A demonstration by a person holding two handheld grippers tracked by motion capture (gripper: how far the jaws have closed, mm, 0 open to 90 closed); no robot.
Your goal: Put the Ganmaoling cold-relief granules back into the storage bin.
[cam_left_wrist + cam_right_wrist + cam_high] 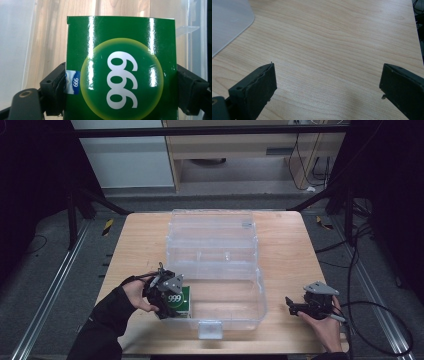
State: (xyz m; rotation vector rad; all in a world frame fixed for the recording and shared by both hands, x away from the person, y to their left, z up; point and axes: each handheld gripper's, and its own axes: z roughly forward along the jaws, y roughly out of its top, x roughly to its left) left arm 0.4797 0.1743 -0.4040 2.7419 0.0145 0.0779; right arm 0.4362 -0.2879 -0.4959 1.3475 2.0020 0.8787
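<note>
Clamping the green box point(121, 72) over the clear case's point(240, 307) nine-o'clock wall, the left gripper point(167, 295) likely lowers next, while the right gripper point(327, 92) gapes empty.

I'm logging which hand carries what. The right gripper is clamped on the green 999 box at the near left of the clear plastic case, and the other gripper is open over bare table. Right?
Not quite: the left gripper clamps the green 999 box, as the left gripper view shows. The right gripper is the open one, over bare table beside the clear plastic case.
</note>
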